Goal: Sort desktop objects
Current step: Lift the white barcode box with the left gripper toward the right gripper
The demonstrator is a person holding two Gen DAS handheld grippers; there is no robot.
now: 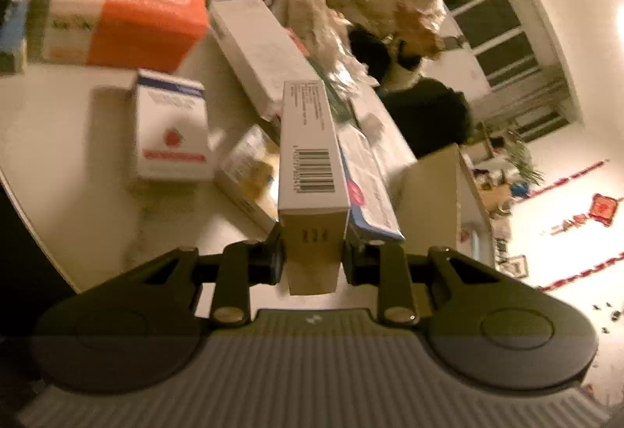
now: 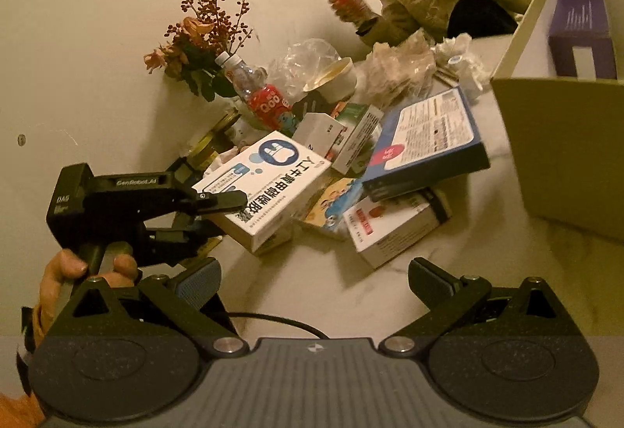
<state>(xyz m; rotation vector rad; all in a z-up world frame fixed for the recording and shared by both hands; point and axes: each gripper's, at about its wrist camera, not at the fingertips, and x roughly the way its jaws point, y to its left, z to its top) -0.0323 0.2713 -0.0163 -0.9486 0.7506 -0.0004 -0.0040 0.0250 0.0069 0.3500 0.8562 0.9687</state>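
My left gripper is clamped on a white medicine box, held lifted above the pile of boxes in the middle of the marble table. My right gripper hangs empty with its jaws wide apart near the table's front edge, with the open cardboard box at the right edge.

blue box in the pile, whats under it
The blue box lies atop a white box with red print and a cartoon-printed packet. Anything deeper beneath is covered.

Flat box atop smaller boxes (bottle behind), open carton to their right
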